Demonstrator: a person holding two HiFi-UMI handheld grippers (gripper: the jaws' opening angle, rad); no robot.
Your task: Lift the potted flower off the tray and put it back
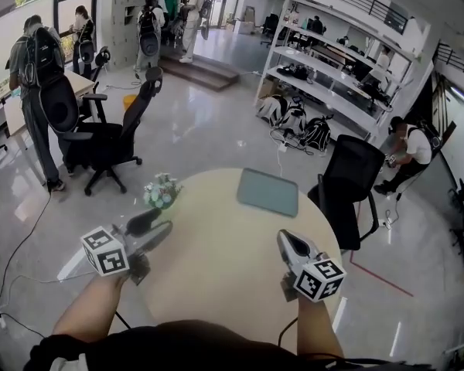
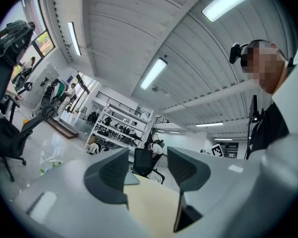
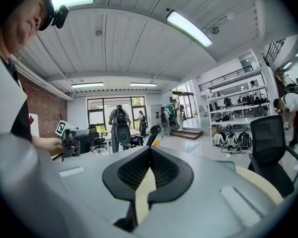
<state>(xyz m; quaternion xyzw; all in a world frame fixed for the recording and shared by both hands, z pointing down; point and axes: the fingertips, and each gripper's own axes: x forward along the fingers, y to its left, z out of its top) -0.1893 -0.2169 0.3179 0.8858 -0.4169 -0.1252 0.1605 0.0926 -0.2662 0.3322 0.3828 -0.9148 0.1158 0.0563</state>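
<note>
Holding two grippers low over a round beige tabletop (image 1: 216,261), the person stood at the bottom of the head view, forearms coming in from the lower edge. Left gripper (image 1: 162,221) sat lower left, marker cube (image 1: 106,251) behind it; in the left gripper view its fingers (image 2: 111,175) were released, spread apart with only bare tabletop and a distant black office chair (image 2: 143,161) showing through the gap. Right gripper (image 1: 283,237) sat lower right, its own cube (image 1: 319,278) nearer the camera; in the right gripper view its fingers (image 3: 134,170) were clenched tip to tip, nothing between them. Potted flower (image 1: 162,192) stood upright on the tabletop at its left edge, just above the left gripper in the frame, off the tray. Grey-green tray (image 1: 269,192) lay flat near the tabletop's upper edge, centre right, well apart from the flower. Another black chair (image 1: 112,139) stood upper left, and people stood in the background.
</note>
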